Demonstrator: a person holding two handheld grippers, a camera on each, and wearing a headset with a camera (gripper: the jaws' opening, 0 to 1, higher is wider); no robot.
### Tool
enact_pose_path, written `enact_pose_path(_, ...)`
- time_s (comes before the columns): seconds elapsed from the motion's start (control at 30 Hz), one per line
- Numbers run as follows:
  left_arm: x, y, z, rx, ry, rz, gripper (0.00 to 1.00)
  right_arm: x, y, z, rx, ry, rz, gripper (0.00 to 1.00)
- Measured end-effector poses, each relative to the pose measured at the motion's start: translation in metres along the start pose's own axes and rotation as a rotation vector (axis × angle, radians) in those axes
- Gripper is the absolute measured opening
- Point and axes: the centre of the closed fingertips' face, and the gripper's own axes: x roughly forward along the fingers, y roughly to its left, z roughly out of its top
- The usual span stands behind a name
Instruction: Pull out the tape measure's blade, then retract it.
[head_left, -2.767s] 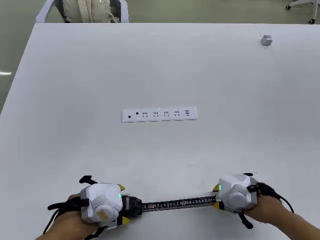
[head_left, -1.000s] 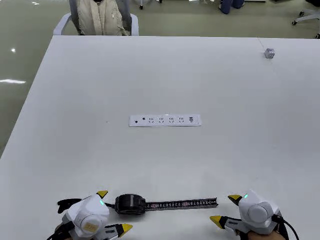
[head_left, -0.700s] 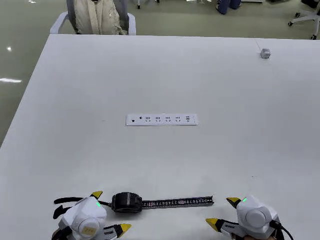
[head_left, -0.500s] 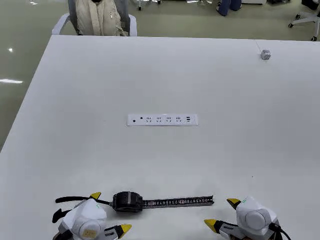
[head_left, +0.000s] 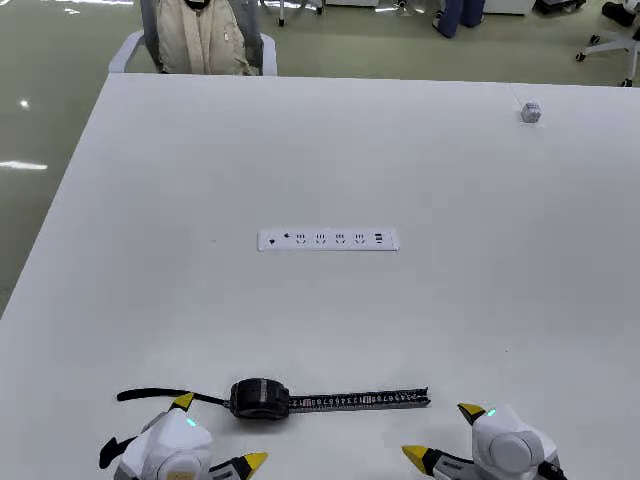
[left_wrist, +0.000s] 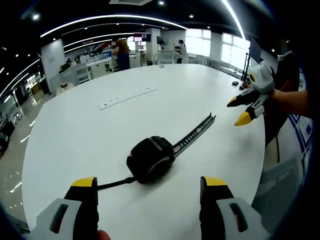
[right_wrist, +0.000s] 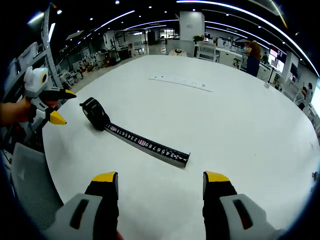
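A: We see a white table (head_left: 320, 160) with a power strip (head_left: 328, 240) at its middle. Where does the tape (head_left: 260, 398) lie?

B: At the near edge, with its blade (head_left: 360, 400) extended flat toward our right. We hold the left gripper (head_left: 217, 431) and right gripper (head_left: 442, 432) with jaws wide apart, one near each end, gripping nothing.

A broad white table (head_left: 320, 150) spans a bright open-plan workroom, with a white power strip (head_left: 328, 240) at its middle. At the far edge stands a chair (head_left: 120, 52) draped in a beige garment (head_left: 205, 35) on a glossy green floor (head_left: 50, 110). Curved light strips (left_wrist: 110, 16) run overhead, and windows (left_wrist: 207, 42) glow beyond.
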Motion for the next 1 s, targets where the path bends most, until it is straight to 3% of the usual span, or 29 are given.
enact_pose_path(0.47,-0.02,-0.01,0.003,-0.109,-0.03,0.049,0.88,-0.017,0.014,-0.002,0.07,-0.016,-0.035,0.77)
enact_pose_path(1.0,-0.041,-0.024,0.002,-0.167,-0.041,0.07,0.89,-0.039,0.031,0.002,0.107,-0.021,-0.061,0.8)
